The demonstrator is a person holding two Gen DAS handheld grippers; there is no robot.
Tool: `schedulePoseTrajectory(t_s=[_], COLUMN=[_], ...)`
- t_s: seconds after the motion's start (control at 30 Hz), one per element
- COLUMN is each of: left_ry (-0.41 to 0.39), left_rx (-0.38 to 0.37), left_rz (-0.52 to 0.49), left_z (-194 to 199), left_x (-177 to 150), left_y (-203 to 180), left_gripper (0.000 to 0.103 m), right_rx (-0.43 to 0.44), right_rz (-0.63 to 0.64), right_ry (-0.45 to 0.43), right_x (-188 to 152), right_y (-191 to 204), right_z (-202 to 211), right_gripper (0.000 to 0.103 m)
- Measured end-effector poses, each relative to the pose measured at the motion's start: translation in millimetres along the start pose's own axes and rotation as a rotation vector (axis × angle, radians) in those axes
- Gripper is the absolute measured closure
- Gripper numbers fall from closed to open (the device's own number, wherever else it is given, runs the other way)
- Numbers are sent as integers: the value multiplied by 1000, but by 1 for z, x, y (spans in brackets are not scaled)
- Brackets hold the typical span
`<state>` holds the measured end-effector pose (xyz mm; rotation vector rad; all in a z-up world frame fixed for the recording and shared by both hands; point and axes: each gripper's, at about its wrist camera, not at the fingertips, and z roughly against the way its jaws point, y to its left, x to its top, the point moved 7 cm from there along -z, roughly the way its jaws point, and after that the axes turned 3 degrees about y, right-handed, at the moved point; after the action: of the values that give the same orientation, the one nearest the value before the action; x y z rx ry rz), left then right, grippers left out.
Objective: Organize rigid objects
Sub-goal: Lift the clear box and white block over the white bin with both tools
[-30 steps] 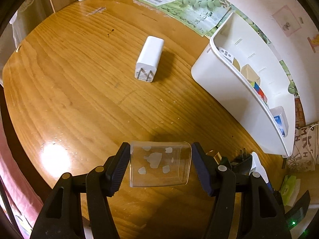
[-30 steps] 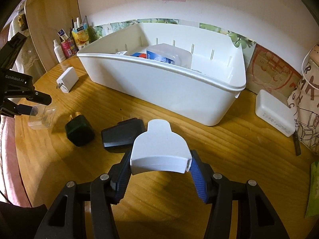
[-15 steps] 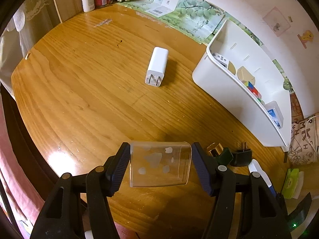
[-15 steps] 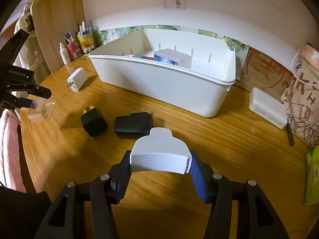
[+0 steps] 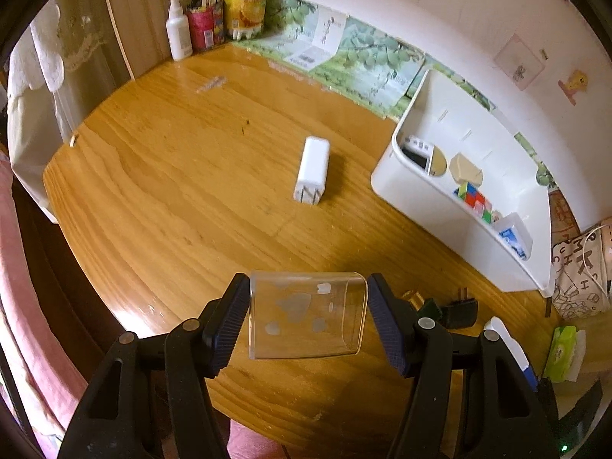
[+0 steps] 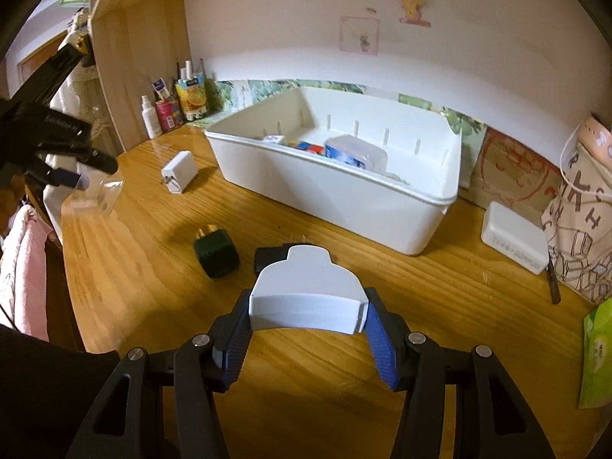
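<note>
My left gripper (image 5: 306,315) is shut on a clear plastic box (image 5: 306,313) with pale heart marks, held above the wooden table (image 5: 172,176). The same left gripper (image 6: 82,179) and clear box (image 6: 97,197) show at the left of the right wrist view. My right gripper (image 6: 306,319) is shut on a white rounded plastic piece (image 6: 306,294), lifted over the table. A white bin (image 6: 344,199) stands at the back holding several items, among them a colour cube (image 5: 472,197). A white charger (image 5: 311,170) lies flat on the table left of the bin (image 5: 440,199).
A dark green plug (image 6: 216,254) and a black adapter (image 6: 269,256) lie just beyond the right gripper. A white flat case (image 6: 512,237) and a printed bag (image 6: 581,210) sit at right. Bottles and cartons (image 5: 214,23) stand in the back corner. The table edge curves at left.
Both grippers have risen with their objects, so the table, the bin and the charger look smaller and farther. More of the back wall and corner bottles shows. Both grips are unchanged.
</note>
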<state>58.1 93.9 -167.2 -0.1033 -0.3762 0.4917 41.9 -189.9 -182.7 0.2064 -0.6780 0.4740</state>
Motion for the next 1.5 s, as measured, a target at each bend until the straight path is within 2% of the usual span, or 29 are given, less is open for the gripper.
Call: schedulePoseTrajectory(t_s=[0.23,0.6,1.17,1.5], left_ry=[-39,-86,-165,-195], left_rx=[17,1,-58,-121], left_rz=[-56,-164,-389,-519], left_z=[13,25,36,33], left_x=[21,49,80,94], left_y=[-5,-28,-75,-107], left_gripper=[37,37,37,37], right_rx=[-2,-1,-46,-96], right_rz=[1,-2,-24,-69], right_ry=[-24,-78,-144,-175], right_x=[11,42,93,120], right_y=[5,16,19,7], right_z=[9,15,12,7], right_gripper=[47,47,48,48])
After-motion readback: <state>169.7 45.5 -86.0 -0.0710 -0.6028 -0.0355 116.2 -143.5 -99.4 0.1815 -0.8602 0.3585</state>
